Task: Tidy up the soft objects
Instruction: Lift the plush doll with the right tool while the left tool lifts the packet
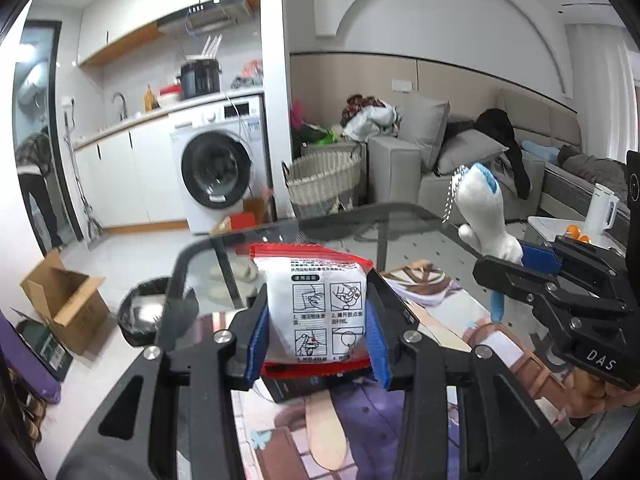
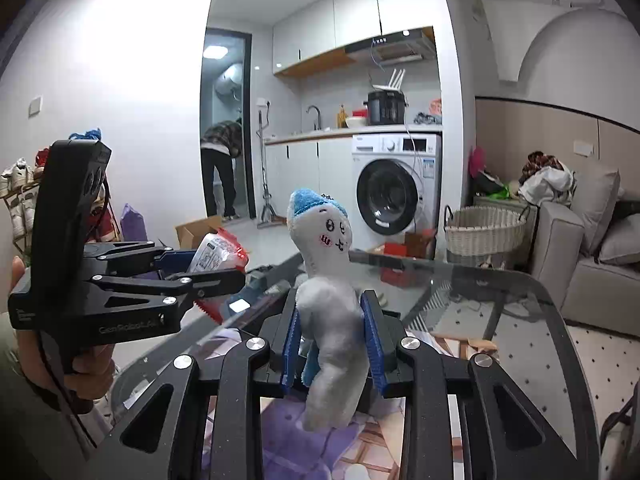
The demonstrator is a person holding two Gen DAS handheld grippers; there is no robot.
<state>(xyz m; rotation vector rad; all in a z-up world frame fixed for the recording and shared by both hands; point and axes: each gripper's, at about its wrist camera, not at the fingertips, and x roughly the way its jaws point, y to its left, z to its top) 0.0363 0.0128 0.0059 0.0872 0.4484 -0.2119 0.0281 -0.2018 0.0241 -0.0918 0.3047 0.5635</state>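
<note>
My left gripper is shut on a white packet with red ends, printed with instruction pictures, held above the glass table. My right gripper is shut on a white plush toy with a blue cap, its face upright above the blue pads. In the left wrist view the right gripper stands at the right with the plush toy sticking up from it. The right wrist view shows the left gripper at the left, in a hand, with the packet.
A printed mat lies on the glass table. Beyond the table are a woven basket, a washing machine, a grey sofa with clothes, and a cardboard box and dark bin on the floor. A person bends in the far doorway.
</note>
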